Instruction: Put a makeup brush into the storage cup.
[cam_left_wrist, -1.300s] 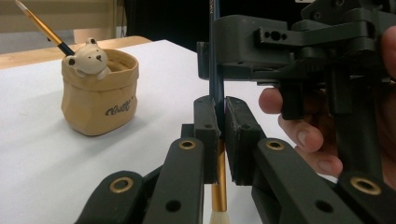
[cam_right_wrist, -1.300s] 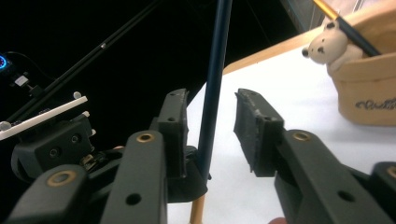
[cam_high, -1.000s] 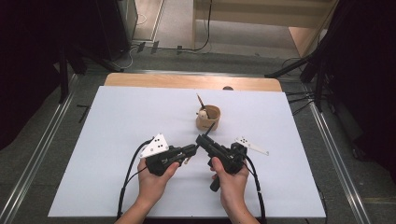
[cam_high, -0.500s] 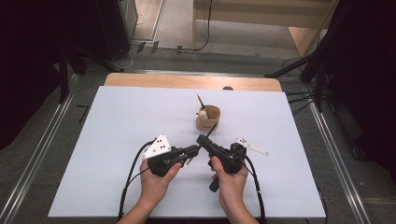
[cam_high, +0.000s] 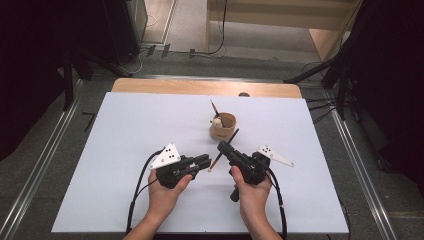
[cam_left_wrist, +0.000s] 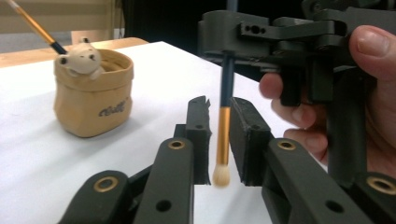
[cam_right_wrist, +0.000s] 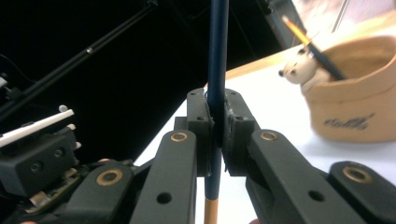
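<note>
A brush (cam_left_wrist: 223, 135) with a dark blue handle, gold ferrule and pale bristles hangs between the two grippers over the white table. My right gripper (cam_right_wrist: 217, 100) is shut on its blue handle (cam_right_wrist: 217, 46). My left gripper (cam_left_wrist: 218, 105) has just been opening. Its jaws stand on either side of the ferrule with a small gap on each side. In the high view the left gripper (cam_high: 206, 161) and right gripper (cam_high: 223, 147) meet nose to nose in front of a tan pot (cam_high: 222, 127).
The tan pot (cam_left_wrist: 93, 100) holds a small bear figure (cam_left_wrist: 79, 58) and a second brush (cam_high: 215, 107) leaning up and left. The white table top (cam_high: 125, 130) ends at a wooden strip (cam_high: 200, 87) at the back. Cables trail from both grippers toward the person.
Both hands stay almost where they were. The brush still spans between the two grippers in front of the pot.
</note>
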